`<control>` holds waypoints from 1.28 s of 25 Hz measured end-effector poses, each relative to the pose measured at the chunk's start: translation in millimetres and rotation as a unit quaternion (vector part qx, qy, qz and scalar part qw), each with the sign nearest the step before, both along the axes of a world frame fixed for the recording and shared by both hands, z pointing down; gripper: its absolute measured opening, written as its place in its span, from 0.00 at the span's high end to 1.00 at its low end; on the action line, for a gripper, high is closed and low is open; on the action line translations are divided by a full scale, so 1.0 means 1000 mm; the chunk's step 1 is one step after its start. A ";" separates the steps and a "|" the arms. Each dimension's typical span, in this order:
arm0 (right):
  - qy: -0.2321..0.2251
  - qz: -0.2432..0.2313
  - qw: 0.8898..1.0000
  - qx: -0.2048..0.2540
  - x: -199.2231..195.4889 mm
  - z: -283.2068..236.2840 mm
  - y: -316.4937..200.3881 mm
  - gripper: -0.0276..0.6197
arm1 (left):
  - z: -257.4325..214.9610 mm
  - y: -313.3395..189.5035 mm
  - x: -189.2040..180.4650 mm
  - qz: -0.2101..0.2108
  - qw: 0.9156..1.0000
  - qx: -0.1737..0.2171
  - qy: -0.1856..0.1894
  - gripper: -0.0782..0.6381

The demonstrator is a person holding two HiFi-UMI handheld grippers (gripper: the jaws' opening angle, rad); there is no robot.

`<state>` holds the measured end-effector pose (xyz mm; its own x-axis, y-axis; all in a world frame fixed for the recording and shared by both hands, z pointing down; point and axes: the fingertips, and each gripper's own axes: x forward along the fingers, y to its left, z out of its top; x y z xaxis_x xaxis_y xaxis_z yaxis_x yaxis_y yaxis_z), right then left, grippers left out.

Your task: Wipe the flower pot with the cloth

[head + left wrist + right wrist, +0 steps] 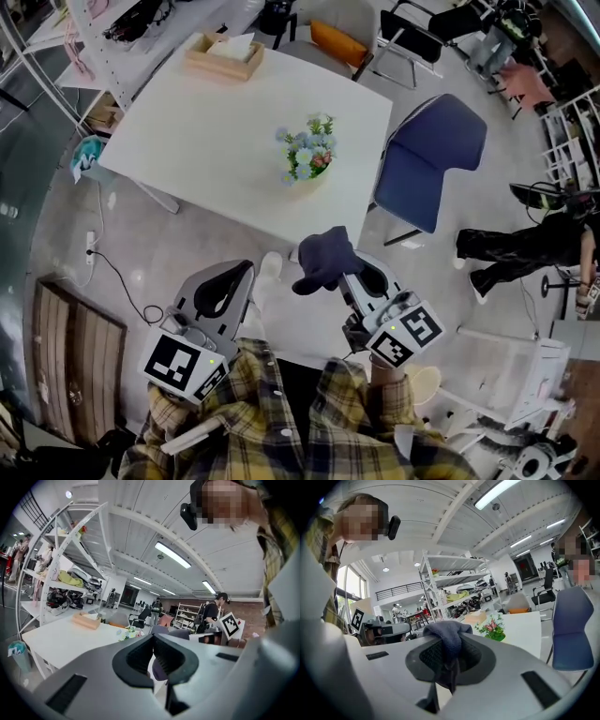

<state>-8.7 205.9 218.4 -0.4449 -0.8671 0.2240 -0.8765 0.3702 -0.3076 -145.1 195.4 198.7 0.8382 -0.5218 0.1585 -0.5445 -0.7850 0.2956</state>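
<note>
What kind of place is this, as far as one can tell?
Probably an open workshop or lab-style office: a tall white shelving rack loaded with gear, a white table with a blue chair beside it, and ceiling strip lights.

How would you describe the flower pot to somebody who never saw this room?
Find the white table. Two things stand on it: a wooden tissue box at its far corner, and the flower pot nearer the blue chair. Only it holds blue and pink flowers.
</note>
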 end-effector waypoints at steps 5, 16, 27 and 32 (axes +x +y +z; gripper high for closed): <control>-0.001 0.025 1.000 0.003 0.027 -0.003 -0.048 0.92 | -0.002 -0.056 0.022 0.018 1.000 0.000 -0.009 0.88; 0.008 0.068 0.998 0.018 0.102 -0.021 -0.132 0.92 | -0.021 -0.168 0.079 0.036 0.999 0.024 -0.012 0.88; 0.010 0.111 0.994 0.004 0.131 -0.016 -0.154 0.92 | -0.017 -0.203 0.100 0.069 0.998 0.012 -0.009 0.88; 0.000 0.139 0.990 -0.016 0.143 -0.005 -0.160 0.92 | -0.009 -0.206 0.114 0.103 0.995 0.001 -0.015 0.88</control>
<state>134.5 46.2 213.3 -0.1895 -0.9485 0.2537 -0.9432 0.1040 -0.3157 -31.1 -10.5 190.2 0.9219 -0.3403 0.1853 -0.3815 -0.8808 0.2804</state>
